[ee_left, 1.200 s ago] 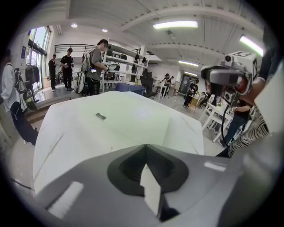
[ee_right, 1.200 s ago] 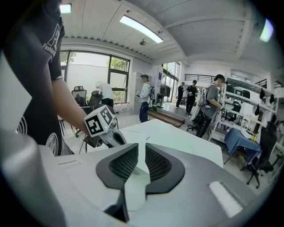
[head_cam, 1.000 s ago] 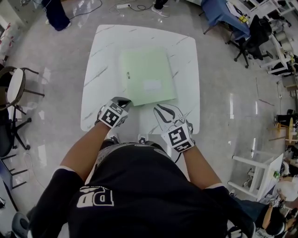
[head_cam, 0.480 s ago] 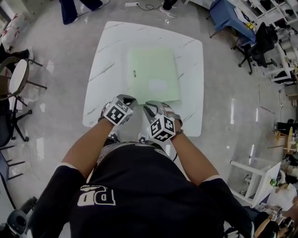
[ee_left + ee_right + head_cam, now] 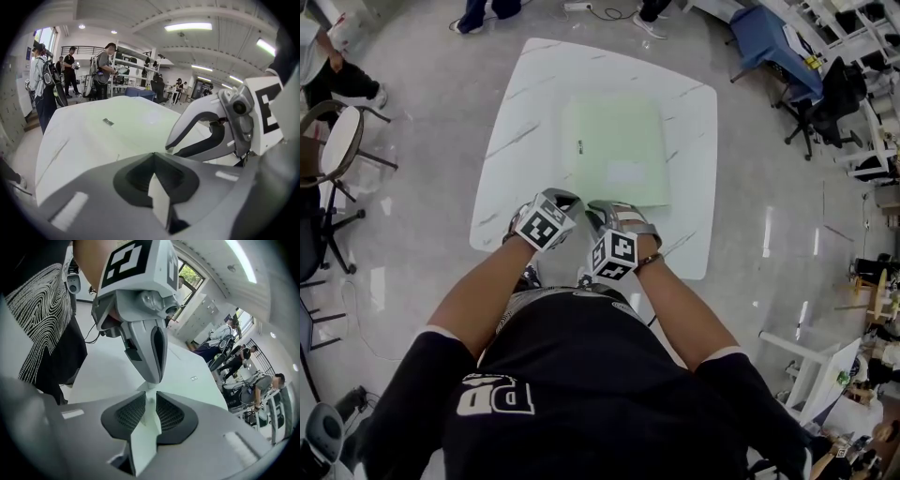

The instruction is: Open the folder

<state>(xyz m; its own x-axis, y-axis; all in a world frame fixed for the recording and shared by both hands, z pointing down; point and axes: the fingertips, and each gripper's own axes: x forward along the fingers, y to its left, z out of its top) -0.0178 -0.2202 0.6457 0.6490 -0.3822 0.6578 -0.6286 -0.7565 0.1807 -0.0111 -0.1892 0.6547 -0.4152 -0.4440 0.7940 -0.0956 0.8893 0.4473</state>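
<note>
A glossy grey floor (image 5: pixel 769 216) carries a white, grey-veined table (image 5: pixel 511 159), which fills the middle of the head view. The person stands at the table's near edge in a black shirt (image 5: pixel 581 375), both forearms reaching over the tabletop. A pale green folder (image 5: pixel 614 131) lies flat and closed on the middle of the table, its long sides running away from the person.

The two grippers sit side by side at the folder's near edge, almost touching each other. The left gripper (image 5: pixel 566 198) points down at the near left corner. Its jaws are drawn together at the tips, and whether they pinch the corner cannot be told. The right gripper (image 5: pixel 600 209) is just beside it along the near edge. Its jaws stand a narrow way apart, having just been opening, with only a pale strip of surface showing between them.

A whitish label (image 5: pixel 623 172) sits on the cover near that edge. A small dark mark (image 5: pixel 579 145) lies by the cover's left side.
</note>
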